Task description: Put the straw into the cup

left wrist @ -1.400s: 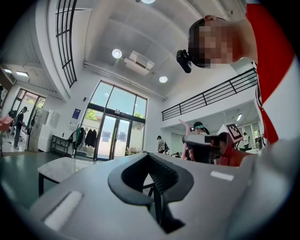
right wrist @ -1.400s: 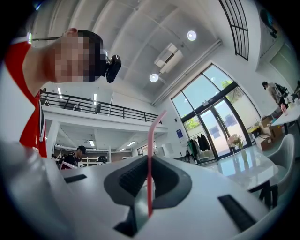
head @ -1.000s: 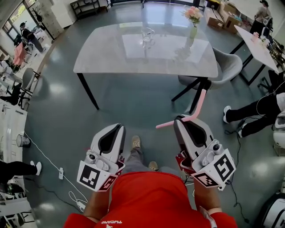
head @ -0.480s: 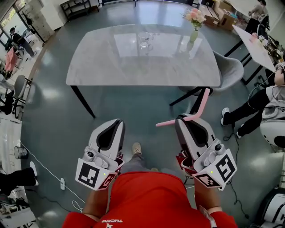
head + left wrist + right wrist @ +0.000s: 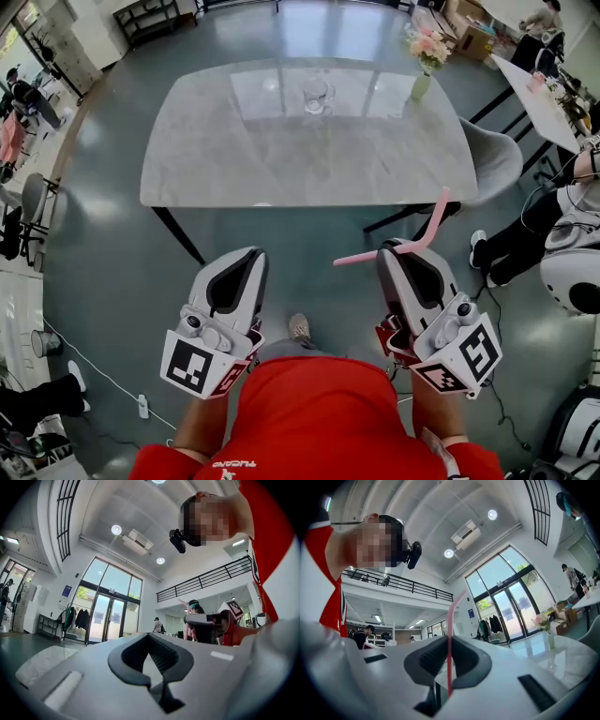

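The right tongs (image 5: 399, 249) pinched the light, easily crushed pink straw (image 5: 427, 228) near its bend, well apart from the glass cup (image 5: 317, 94) on the counter (image 5: 234, 159), so a gentle grip looked wise, while the left tongs (image 5: 249, 255) sat closed on nothing.

Office-like hall: tall glass doors (image 5: 107, 618), mezzanine (image 5: 201, 579), worktables (image 5: 536, 86).

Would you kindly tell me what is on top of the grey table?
A clear cup and a vase of flowers stand on the table. The cup's contents are too small to see.
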`<action>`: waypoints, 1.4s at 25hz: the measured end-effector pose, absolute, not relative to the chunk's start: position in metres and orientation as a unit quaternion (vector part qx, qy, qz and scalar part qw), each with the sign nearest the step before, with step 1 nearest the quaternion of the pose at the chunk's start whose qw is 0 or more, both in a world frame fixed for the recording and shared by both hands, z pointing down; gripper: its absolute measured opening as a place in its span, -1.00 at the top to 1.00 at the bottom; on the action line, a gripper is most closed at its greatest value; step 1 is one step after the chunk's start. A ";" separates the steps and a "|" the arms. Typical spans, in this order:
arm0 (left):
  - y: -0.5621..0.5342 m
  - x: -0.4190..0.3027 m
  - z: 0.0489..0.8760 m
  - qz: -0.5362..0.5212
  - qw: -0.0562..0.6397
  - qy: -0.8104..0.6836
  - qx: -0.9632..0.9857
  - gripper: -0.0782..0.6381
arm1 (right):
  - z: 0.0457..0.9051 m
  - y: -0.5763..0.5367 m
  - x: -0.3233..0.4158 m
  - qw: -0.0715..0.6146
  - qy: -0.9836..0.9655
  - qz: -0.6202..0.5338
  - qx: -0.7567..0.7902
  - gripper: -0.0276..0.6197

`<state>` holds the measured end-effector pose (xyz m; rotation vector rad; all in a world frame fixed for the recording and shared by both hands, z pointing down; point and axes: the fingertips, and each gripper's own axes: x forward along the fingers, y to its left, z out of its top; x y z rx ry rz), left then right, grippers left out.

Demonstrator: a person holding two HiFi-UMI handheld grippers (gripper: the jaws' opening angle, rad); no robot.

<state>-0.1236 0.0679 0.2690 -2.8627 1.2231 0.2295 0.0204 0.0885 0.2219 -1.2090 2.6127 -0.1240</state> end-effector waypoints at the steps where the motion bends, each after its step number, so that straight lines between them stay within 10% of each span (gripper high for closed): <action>1: 0.062 -0.128 0.269 0.073 0.010 0.388 -0.919 0.76 | 0.221 0.083 0.016 0.130 0.898 -0.042 -0.419 0.86; 35: -0.131 -0.100 0.273 0.061 0.006 0.404 -0.913 0.76 | 0.233 -0.112 0.050 0.126 0.896 -0.036 -0.424 0.86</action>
